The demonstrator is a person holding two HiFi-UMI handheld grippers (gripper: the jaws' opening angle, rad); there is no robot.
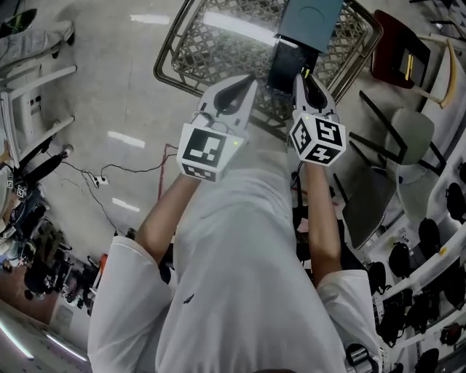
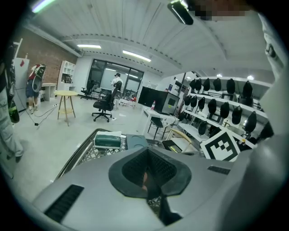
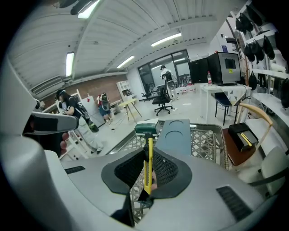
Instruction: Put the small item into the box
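White short-sleeved shirt (image 1: 240,291) of the person, filling the lower head view, with both bare forearms reaching forward. Left gripper (image 1: 246,81) (image 2: 147,173): grey shell with a black-and-white marker cube (image 1: 207,151); its dark ribbed pads are pressed together, with nothing visible between them. Right gripper (image 1: 303,74) (image 3: 148,173): same build, with its marker cube (image 1: 320,138); its jaws are clamped on the small item. Small item: slim yellow bar (image 3: 148,162), straight and narrow, with a black lower end, the shape of a utility knife; it is held upright between the pads, its top rising clear above them. Metal wire-mesh basket (image 1: 171,51) (image 2: 81,151) (image 3: 205,140), diamond-pattern lattice with a rounded tubular rim, standing on the pale floor just beyond both grippers. Grey-blue flat box (image 1: 309,22) (image 2: 135,140) (image 3: 174,135) with round recesses in its top face, lying in the basket. Dark green rectangular box (image 2: 107,140) (image 3: 145,128) with a white top, lying in the basket beside the grey-blue one.
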